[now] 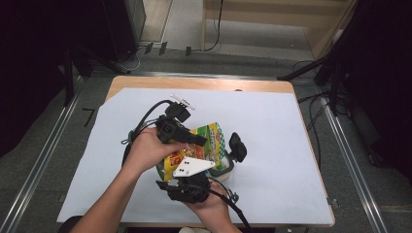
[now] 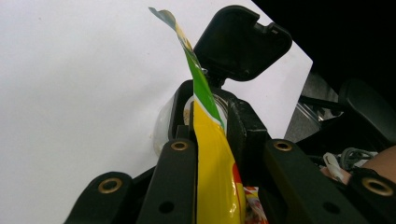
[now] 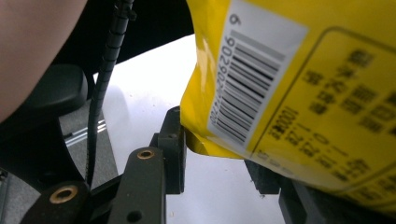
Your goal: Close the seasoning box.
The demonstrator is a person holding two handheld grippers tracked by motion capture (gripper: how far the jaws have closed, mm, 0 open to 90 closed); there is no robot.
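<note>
A yellow and green snack bag hangs between both grippers near the table's front middle. My left gripper comes in from the left and is shut on the bag's top edge, its jaws pressed flat on the foil. My right gripper, with its grey plate on top, reaches up from below. In its own view the bag's barcoded bottom corner sits between the jaws, touches the left one and hides the right one. Just beyond stands a clear container with its black flip lid open.
A white sheet covers most of the wooden table. The container's raised lid stands right behind the bag. Cables trail from both grippers toward the person. Dark stands and rails flank the table.
</note>
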